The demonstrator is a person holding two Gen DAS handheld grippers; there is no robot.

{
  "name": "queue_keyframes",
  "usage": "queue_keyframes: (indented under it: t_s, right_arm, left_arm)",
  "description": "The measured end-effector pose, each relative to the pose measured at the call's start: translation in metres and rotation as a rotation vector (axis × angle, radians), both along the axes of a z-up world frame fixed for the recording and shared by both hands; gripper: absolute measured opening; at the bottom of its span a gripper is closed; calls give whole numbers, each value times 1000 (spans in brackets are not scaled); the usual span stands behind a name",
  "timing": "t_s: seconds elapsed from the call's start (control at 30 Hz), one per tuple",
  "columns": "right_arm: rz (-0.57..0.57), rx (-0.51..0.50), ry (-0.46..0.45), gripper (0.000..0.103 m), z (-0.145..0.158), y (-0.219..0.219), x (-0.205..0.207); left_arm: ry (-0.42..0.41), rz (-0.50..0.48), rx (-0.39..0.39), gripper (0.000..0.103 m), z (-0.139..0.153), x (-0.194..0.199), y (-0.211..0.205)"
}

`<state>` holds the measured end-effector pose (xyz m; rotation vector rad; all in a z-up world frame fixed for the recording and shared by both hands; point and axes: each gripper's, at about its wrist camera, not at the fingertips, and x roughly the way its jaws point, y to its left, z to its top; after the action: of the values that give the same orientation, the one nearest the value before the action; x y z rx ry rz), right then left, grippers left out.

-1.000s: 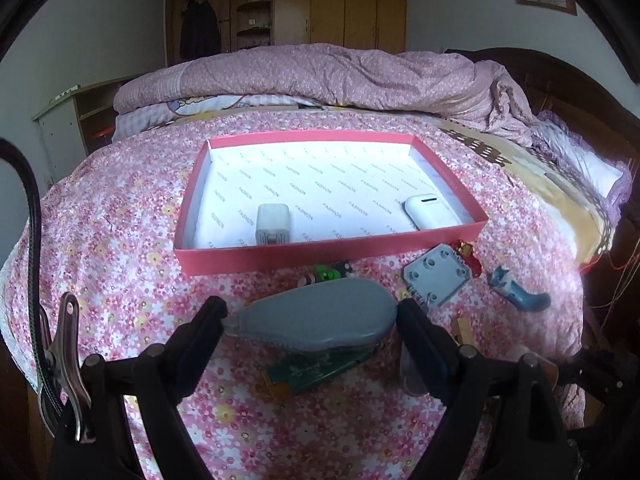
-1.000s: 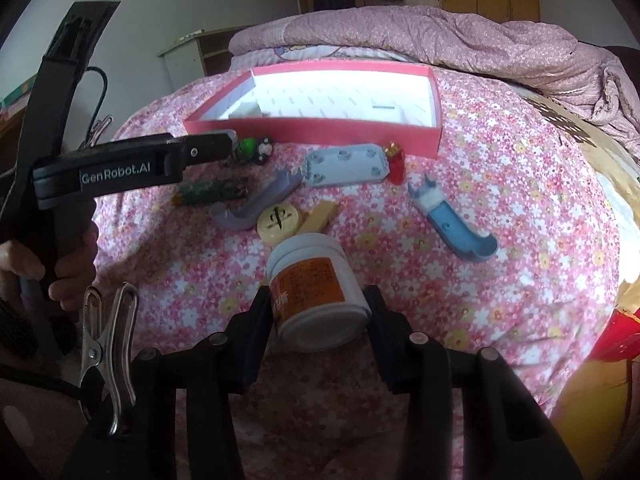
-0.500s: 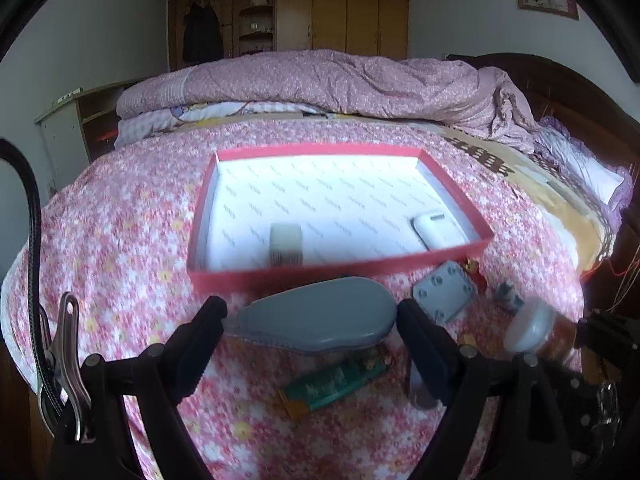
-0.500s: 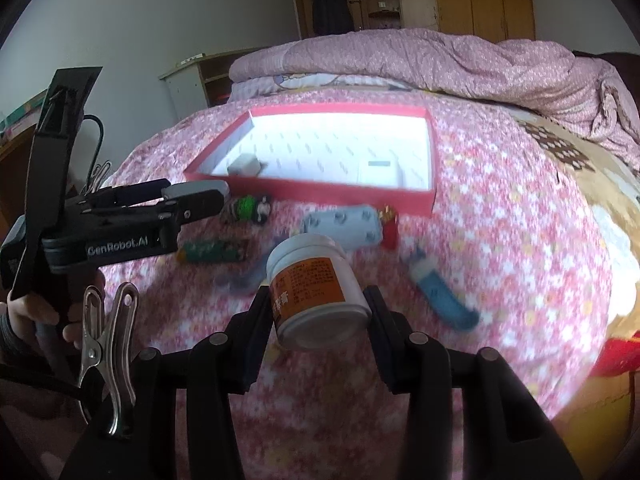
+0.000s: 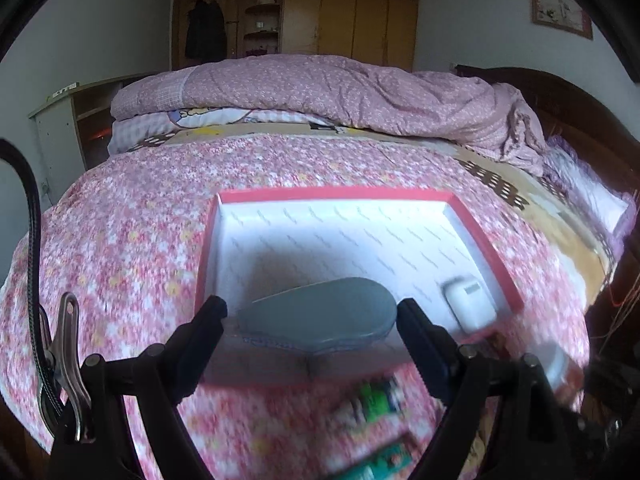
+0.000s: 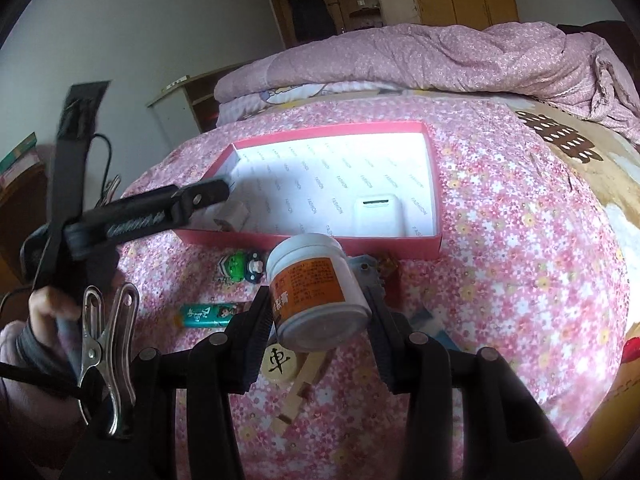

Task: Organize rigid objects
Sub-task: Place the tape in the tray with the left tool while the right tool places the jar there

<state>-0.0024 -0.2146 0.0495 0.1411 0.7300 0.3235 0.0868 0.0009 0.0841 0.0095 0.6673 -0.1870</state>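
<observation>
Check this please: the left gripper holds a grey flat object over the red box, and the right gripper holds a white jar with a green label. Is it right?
Not quite. The label on the white jar is orange, not green, as the right wrist view shows. The rest holds: the right gripper clamps that jar, and the left gripper holds the grey flat object over the red box.

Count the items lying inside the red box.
2: a white case near its right wall, and a white charger at the front left, partly behind the left tongs. More may be hidden.
</observation>
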Motion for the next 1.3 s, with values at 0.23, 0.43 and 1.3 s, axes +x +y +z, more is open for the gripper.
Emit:
queue_keyframes:
  t_s: [0.23, 0.43, 1.3]
  right_arm:
    - [-10, 9, 10, 46, -2, -4, 2]
    - [-14, 4, 30, 46, -6, -7, 10]
    - [-90, -84, 52, 46, 4, -8, 140]
  left_arm:
    - [16, 32, 35, 90, -12, 36, -1]
    - [52, 48, 44, 90, -27, 45, 0]
    - [55, 10, 161, 90, -52, 31, -4]
